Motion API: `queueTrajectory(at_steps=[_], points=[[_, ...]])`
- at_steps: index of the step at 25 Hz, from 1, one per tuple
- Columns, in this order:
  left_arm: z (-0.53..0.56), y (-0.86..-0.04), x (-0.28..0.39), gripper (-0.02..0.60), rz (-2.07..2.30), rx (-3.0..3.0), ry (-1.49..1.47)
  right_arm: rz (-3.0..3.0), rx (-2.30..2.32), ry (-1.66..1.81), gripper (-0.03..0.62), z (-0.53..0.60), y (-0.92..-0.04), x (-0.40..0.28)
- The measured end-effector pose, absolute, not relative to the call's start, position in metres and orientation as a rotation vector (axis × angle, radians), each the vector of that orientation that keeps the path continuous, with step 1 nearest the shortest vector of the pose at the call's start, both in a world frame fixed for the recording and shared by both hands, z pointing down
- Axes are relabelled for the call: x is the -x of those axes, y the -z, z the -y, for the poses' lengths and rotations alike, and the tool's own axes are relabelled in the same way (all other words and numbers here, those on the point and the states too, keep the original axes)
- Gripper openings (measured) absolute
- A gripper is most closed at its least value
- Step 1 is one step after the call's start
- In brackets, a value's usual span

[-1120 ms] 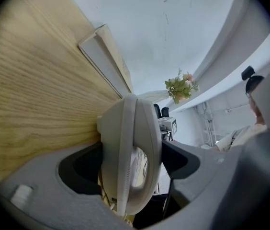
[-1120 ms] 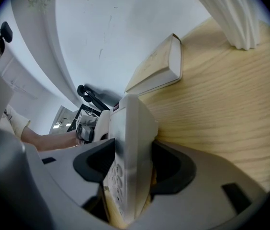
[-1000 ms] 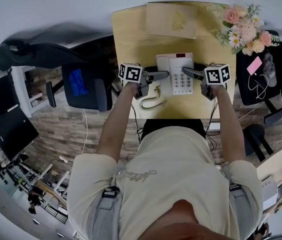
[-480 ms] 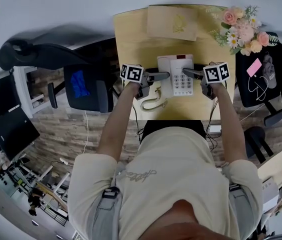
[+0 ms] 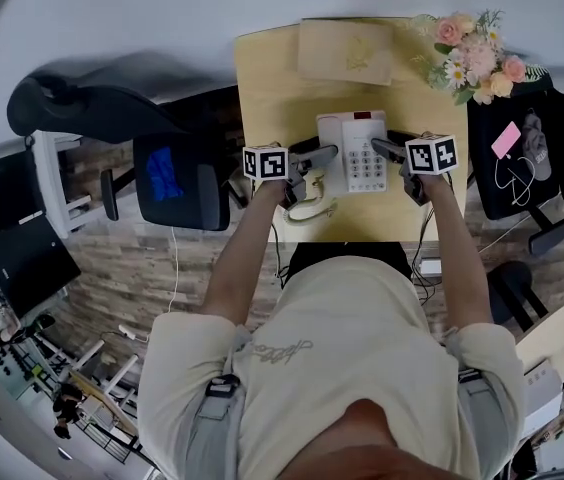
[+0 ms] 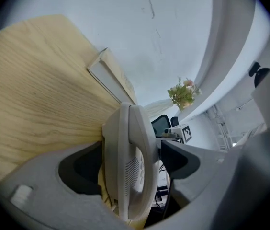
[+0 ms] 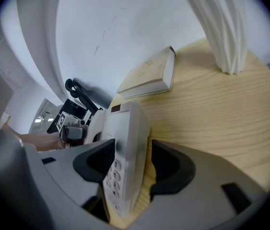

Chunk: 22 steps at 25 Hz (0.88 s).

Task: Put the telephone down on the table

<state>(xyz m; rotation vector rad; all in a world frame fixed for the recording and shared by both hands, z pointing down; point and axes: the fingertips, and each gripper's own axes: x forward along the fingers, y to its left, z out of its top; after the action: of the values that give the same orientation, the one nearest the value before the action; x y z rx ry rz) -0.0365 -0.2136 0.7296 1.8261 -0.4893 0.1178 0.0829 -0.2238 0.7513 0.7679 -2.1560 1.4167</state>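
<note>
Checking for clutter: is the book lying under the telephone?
No, the book lies at the far edge of the table, apart from the telephone.

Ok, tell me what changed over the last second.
Very little. The left tool drew back slightly toward the person, its marker cube now sitting a bit lower in the head view. Nothing was taken hold of or let go. Left tool and right tool stay clamped on opposite sides of the telephone, which keeps its place over the table.
</note>
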Motion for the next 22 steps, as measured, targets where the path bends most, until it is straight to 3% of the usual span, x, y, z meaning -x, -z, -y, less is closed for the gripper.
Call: queueTrajectory(at_steps=[15,20,22], points=[[0.184,-0.657,0.053,0.387,0.651,-2.066,-0.099,2.323,-1.016,-1.239,0.224,0.193,-0.66,-0.099],[0.175,-0.626,0.047,0.383,0.678,-2.17,-0.117,2.37,-1.029,-1.064,0.136,0.181,-0.626,-0.095],[0.171,-0.613,0.045,0.341,0.685,-2.219,-0.122,2.386,-1.031,-1.016,0.119,0.176,-0.615,-0.094]])
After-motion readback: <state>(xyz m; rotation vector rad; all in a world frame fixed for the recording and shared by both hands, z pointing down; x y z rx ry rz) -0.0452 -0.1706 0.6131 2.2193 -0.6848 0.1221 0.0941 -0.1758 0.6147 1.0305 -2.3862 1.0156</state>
